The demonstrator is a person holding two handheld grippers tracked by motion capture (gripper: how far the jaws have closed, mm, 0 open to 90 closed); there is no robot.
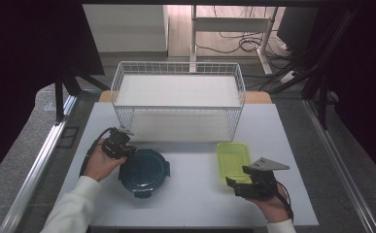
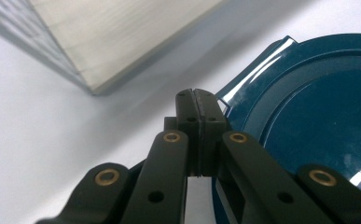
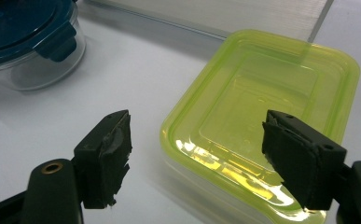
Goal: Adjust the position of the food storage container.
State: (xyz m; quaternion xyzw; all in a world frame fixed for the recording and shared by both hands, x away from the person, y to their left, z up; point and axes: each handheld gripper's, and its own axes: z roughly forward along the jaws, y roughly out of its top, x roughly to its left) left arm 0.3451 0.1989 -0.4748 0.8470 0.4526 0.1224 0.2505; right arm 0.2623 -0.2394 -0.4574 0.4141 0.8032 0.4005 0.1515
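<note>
right gripper (image 1: 239, 186) hovers with jaws apart at the near end of the green box (image 1: 233, 159), near right. left gripper (image 1: 127, 151), jaws together, touches the round blue lid (image 1: 144, 171). likely next: grip the box.

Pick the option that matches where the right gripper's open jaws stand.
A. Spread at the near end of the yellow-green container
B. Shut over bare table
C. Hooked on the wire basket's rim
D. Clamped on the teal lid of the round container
A: the right gripper has its jaws wide apart at the near end of the yellow-green container, with no pad seen pressing on it.
</note>
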